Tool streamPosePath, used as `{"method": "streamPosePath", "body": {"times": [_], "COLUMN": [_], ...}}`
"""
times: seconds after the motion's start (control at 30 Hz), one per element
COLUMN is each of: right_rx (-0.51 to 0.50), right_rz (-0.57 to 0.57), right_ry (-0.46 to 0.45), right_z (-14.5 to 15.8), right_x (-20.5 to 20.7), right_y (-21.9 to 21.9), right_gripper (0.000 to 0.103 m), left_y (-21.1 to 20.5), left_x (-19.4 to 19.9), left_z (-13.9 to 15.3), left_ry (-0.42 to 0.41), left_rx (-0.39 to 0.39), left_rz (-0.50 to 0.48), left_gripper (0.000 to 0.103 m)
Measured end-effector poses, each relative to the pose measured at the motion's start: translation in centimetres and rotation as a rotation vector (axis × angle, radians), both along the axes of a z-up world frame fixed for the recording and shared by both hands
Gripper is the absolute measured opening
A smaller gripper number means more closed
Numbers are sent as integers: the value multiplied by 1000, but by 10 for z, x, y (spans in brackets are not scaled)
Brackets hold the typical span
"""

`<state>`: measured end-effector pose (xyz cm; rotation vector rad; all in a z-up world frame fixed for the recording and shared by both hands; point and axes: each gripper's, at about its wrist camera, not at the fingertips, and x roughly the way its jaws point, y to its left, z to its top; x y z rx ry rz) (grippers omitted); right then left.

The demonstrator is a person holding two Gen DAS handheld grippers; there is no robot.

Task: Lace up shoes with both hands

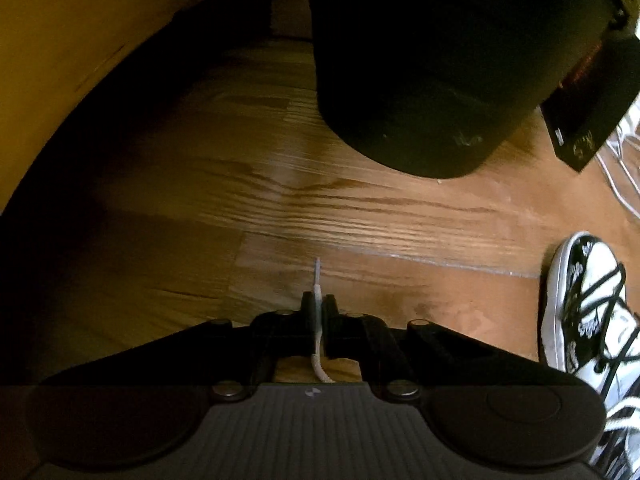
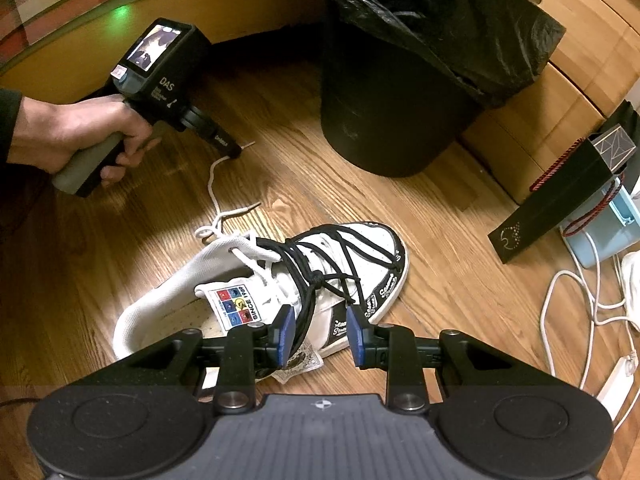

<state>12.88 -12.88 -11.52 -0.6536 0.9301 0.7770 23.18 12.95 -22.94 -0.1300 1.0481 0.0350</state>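
Observation:
A white and black sneaker [image 2: 372, 248] lies on its side on the wooden floor, threaded with a black lace [image 2: 320, 264]. A white lace [image 2: 214, 188] runs from its collar across the floor to my left gripper [image 2: 236, 152], which a hand holds at the upper left. In the left wrist view my left gripper [image 1: 318, 306] is shut on the white lace's tip [image 1: 318, 272], which pokes out past the fingertips. The sneaker [image 1: 588, 300] shows at that view's right edge. My right gripper [image 2: 320, 332] hangs open over the sneaker's side, its blue pads [image 2: 286, 332] apart, pressing on nothing.
A black bin with a bag liner [image 2: 400, 100] stands just behind the sneaker. A black paper bag [image 2: 560, 196], a light blue box and white cables [image 2: 580, 300] lie to the right. Wooden furniture [image 2: 540, 80] lines the back and left.

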Motion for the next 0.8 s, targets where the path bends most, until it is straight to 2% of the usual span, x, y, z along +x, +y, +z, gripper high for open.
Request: {"method": "streamPosePath", "body": {"times": [0.13, 0.23, 0.37, 0.43, 0.57, 0.7, 0.8], "right_rx": [9, 20, 53, 103, 225, 250, 236], "right_rz": [-5, -4, -15, -58, -166, -232, -240], "right_ry": [-3, -10, -21, -59, -87, -63, -49], "right_z": [2, 6, 15, 24, 40, 37, 33], "right_x": [2, 3, 10, 14, 22, 27, 26], "right_y": [-2, -2, -6, -14, -37, -53, -57], "right_gripper": [32, 32, 32, 32, 33, 35, 35], "left_y": [-2, -10, -41, -60, -102, -137, -165], "left_x": [-2, -7, -20, -31, -59, -88, -117], "left_z": [11, 44, 99, 128, 156, 153, 134], "left_ry": [-17, -79, -173, -208, -204, -192, -194], "left_rx": [48, 79, 150, 137, 91, 104, 236], "left_rz": [-41, -106, -303, -404, -610, -763, -936], "left_gripper": [4, 4, 4, 4, 4, 4, 4]}}
